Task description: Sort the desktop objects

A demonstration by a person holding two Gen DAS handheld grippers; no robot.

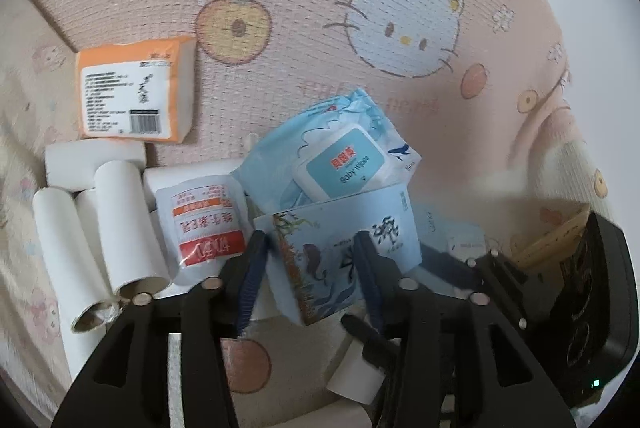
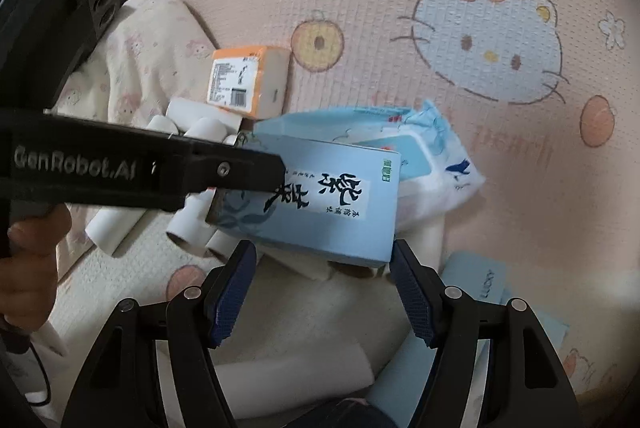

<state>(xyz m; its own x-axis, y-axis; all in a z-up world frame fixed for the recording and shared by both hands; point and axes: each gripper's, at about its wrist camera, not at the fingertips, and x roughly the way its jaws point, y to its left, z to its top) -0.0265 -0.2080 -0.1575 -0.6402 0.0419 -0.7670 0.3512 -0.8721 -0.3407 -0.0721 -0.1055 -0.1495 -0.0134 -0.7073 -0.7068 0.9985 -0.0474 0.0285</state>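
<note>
My left gripper (image 1: pixel 312 248) is shut on a light blue tissue box (image 1: pixel 340 252) with black calligraphy and holds it above the pile. The same box (image 2: pixel 320 203) shows in the right wrist view, with the left gripper's finger (image 2: pixel 224 175) on its left end. My right gripper (image 2: pixel 324 264) is open, its blue pads on either side of the box's near edge, apart from it. A blue baby wipes pack (image 1: pixel 340 155) lies just behind the box. An orange tissue pack (image 1: pixel 136 91) lies at the back left. Several white paper rolls (image 1: pixel 128 228) lie left of the box.
A small white and red pouch (image 1: pixel 204 228) rests against the rolls. The pink Hello Kitty mat (image 1: pixel 400 27) covers the surface. A cream patterned cloth (image 2: pixel 140 59) lies at the left. A flat light blue packet (image 2: pixel 480 284) lies at the right.
</note>
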